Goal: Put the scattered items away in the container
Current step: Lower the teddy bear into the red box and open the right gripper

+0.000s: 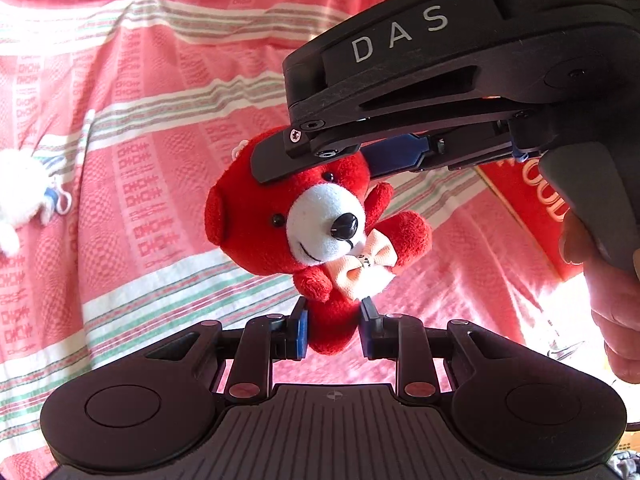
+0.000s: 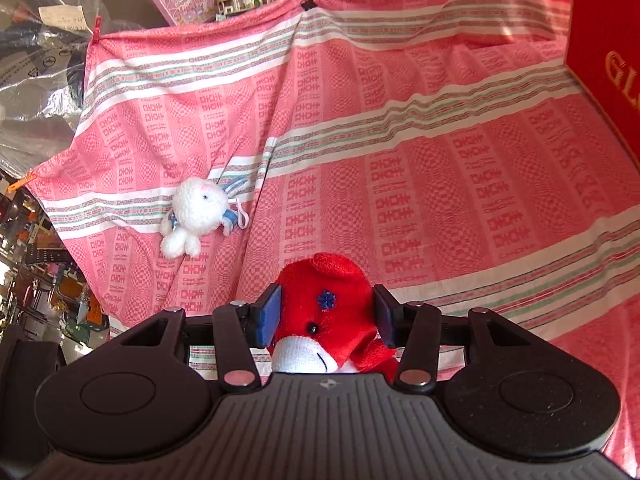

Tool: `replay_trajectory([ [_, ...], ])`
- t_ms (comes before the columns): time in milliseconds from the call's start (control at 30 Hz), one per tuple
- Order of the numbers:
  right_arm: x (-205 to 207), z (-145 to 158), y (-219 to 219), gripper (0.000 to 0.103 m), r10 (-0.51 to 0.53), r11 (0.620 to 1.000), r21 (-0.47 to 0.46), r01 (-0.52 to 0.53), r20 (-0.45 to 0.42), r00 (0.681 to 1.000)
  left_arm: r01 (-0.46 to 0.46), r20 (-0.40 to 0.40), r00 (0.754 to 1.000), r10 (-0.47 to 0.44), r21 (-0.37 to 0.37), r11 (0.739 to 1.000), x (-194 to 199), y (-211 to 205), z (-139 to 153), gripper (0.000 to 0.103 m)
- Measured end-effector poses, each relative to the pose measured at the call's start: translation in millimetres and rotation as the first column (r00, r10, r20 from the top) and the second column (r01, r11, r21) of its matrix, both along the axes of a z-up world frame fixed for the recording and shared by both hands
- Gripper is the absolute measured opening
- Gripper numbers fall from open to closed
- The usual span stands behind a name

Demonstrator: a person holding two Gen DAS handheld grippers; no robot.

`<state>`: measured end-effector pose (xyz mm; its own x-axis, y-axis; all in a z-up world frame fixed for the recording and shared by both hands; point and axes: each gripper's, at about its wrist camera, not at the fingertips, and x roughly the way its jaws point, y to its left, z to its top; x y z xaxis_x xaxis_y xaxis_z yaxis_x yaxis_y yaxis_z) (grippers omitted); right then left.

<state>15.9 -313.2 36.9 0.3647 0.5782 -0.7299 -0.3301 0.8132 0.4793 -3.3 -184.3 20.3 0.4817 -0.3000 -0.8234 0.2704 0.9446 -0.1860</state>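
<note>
While aloft: red bear [image 1: 316, 220] hangs above the pink cloth [image 1: 160, 120].
Grips: left gripper [image 1: 334, 330] pinches its leg; right gripper [image 2: 328, 316] clamps its head.
Risk: opposed pulls could strain seams.
Pending: white bunny [image 2: 196, 216]; red box [image 2: 612, 64] near.

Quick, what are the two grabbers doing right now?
Left gripper: shut on the red teddy bear's lower body.
Right gripper: shut on the bear's head.

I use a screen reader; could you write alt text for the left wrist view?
A red teddy bear with a peach bow tie is held by both hand-held grippers: the left at its leg, the right on its head. Beneath lies a pink striped cloth, with a white plush toy at left.
</note>
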Motion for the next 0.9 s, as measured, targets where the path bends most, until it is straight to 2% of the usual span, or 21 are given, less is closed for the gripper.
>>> replay_trajectory([
  [267, -13.5, 66.3, -77.7, 0.053, -0.130, 0.991, 0.044, 0.125, 0.152, 0.980, 0.151, 0.120, 0.982, -0.147, -0.028, 0.988, 9.6, -66.7, 65.3, 0.023],
  [433, -10.8, 108.4, -144.0, 0.054, -0.200, 0.980, 0.053, 0.192, 0.257, 0.945, 0.242, 0.192, 0.954, -0.230, -0.044, 0.969, 31.8, -139.6, 108.8, 0.023],
  [600, 5.0, 142.6, -219.5, 0.054, -0.272, 0.962, 0.081, 0.259, 0.326, 0.906, 0.323, 0.254, 0.916, -0.312, -0.002, 0.946, 54.2, -217.3, 146.6, 0.024],
  [800, 29.9, 160.4, -296.6, 0.054, -0.346, 0.938, 0.118, 0.326, 0.356, 0.868, 0.391, 0.277, 0.881, -0.383, 0.028, 0.920, 87.4, -297.0, 171.3, 0.024],
  [900, 46.5, 155.0, -332.4, 0.054, -0.384, 0.923, 0.152, 0.353, 0.324, 0.865, 0.412, 0.260, 0.874, -0.411, 0.052, 0.910, 104.6, -328.0, 170.5, 0.024],
])
